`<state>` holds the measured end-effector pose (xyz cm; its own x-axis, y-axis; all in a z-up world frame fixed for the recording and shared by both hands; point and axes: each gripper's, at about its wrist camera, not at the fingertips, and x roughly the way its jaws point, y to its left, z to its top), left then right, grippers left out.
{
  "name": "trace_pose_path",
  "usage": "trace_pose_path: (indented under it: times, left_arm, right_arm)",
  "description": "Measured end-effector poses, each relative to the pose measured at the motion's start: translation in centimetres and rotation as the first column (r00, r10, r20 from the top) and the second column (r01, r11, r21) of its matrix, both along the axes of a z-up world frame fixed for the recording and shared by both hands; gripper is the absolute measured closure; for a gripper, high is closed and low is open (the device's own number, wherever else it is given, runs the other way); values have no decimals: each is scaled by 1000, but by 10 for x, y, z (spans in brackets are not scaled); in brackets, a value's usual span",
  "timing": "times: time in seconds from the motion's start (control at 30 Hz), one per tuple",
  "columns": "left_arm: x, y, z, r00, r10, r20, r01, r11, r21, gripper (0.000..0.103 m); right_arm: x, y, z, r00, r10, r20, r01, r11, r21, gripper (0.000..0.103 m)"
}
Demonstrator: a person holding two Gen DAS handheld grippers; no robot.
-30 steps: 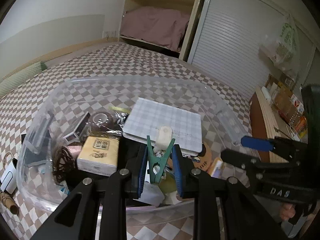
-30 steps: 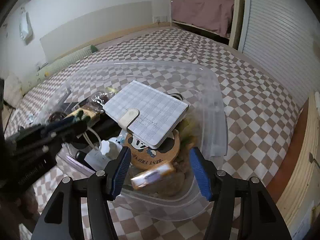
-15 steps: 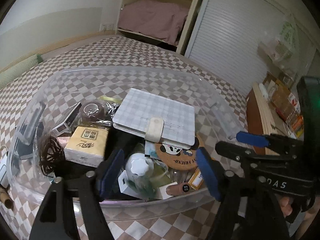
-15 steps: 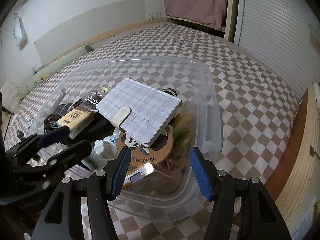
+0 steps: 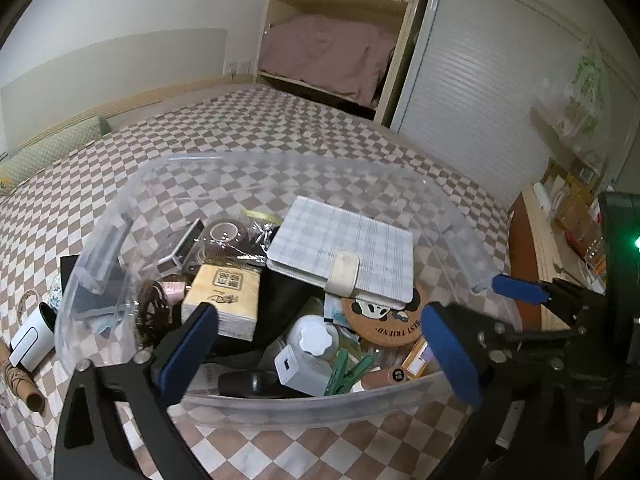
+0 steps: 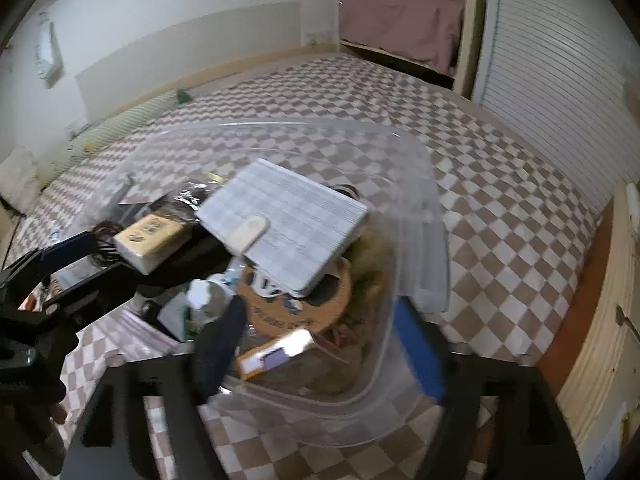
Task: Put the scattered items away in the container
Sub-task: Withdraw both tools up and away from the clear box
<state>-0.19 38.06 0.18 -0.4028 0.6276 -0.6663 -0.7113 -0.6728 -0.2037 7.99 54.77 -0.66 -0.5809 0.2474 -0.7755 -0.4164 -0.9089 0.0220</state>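
Note:
A clear plastic container point(image 5: 304, 412) sits on a checkered surface, full of items: a grid-patterned notebook point(image 5: 344, 248), a tan tissue pack point(image 5: 224, 300), a panda coaster point(image 5: 384, 320), a white bottle point(image 5: 312, 336), a white charger point(image 5: 296, 368) and a green clothespin point(image 5: 344, 372). My left gripper point(image 5: 316, 348) is open and empty over the container's near rim. My right gripper point(image 6: 316, 348) is open and empty over the container point(image 6: 424, 208), above a small yellow box point(image 6: 276, 352). The notebook point(image 6: 288, 216) also shows there.
Outside the container at the left lie a white cup-like object point(image 5: 32, 336), a twine roll point(image 5: 20, 384) and a dark flat item point(image 5: 68, 264). A wooden shelf edge point(image 5: 544, 256) with packets stands at the right. A green bolster point(image 5: 48, 152) lies by the far wall.
My left gripper opened and let go of the green clothespin, which now lies inside the container near the front wall. Both grippers have drawn back slightly; the right view is blurred by motion.

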Motion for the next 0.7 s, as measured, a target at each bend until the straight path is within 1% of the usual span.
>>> trace_pose_path:
  times: [0.03,0.1,0.17,0.2,0.3,0.5,0.7]
  left_arm:
    - [-1,-2,2,1000,10,-5,-10,1000,-2,0]
    - [-1,-5,4,1000,22,-17,-22,1000,-7,0]
    - [-1,-8,6,999,32,-28,-32,999,-12,0]
    - [-1,-10,6,999,34,-34,-35,999,-17,0]
    - [2,-18,7,997,44,-60,-46,998,-39,0]
    - [6,-32,8,992,60,-113,-73,991,-109,0]
    - [9,-52,11,989,86,-118,-99,989,-110,0]
  right_arm:
    - [1,-4,2,1000,1,-4,-1,999,33,4]
    - [3,-13,7,1000,9,-12,-8,995,99,2]
    - [4,-18,8,1000,15,-15,-13,992,126,2]
    - [5,-18,8,1000,15,-18,-12,992,126,0]
    - [6,-19,9,1000,9,-28,-5,993,121,0]
    - [13,-22,15,997,7,-71,2,992,122,0]
    - [26,-34,25,992,20,-123,-7,994,109,0]
